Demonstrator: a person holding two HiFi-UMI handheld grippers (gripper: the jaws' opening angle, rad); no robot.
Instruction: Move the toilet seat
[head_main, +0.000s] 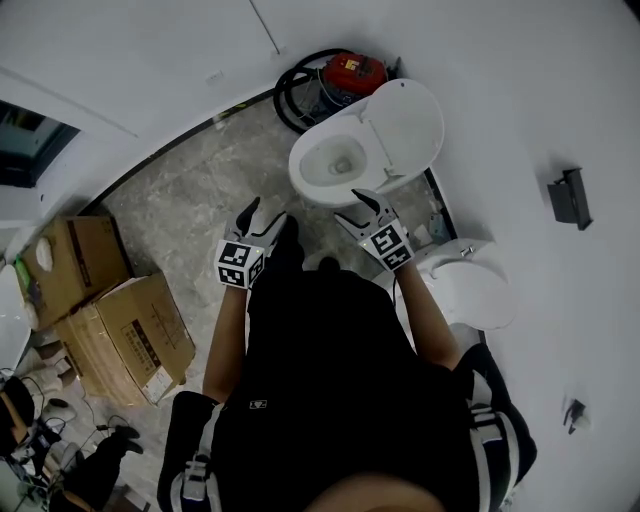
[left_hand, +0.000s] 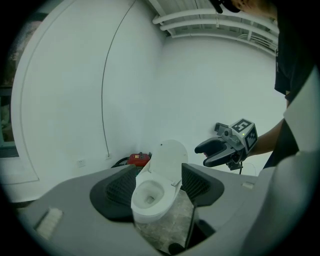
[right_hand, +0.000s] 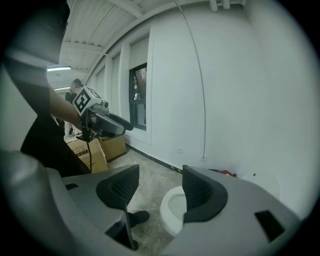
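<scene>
Left gripper (head_main: 264, 220): jaws apart, nothing between the pads. Its own view looks through the gap at the toilet bowl (head_main: 330, 160), which is near but not touched.

Right gripper (head_main: 358, 210): jaws also apart, with only floor and part of the bowl rim beyond them. Neither gripper holds anything.

Toilet seat (head_main: 408, 128): raised, standing off the back of the bowl and leaning towards the wall. I cannot tell the ring from the lid; they read as one white oval leaf.

Key relation:
- The toilet's long axis runs on a diagonal in the head view, bowl front at lower left and raised seat at upper right. The person therefore faces it slightly askew.
- The seat lies ahead of both grippers and off to the right-hand side.
- The right gripper tips are just short of the bowl's near rim, on the side where the seat's free edge overhangs. The left gripper is lined up on the bowl's front, with the whole bowl between it and the seat.

Judgement: the right hand is the nearer one for taking the seat's free edge. It would have to reach forward and up past the rim, and to bring the seat down it would swing it about the hinge at the back of the bowl. No contact yet.
</scene>
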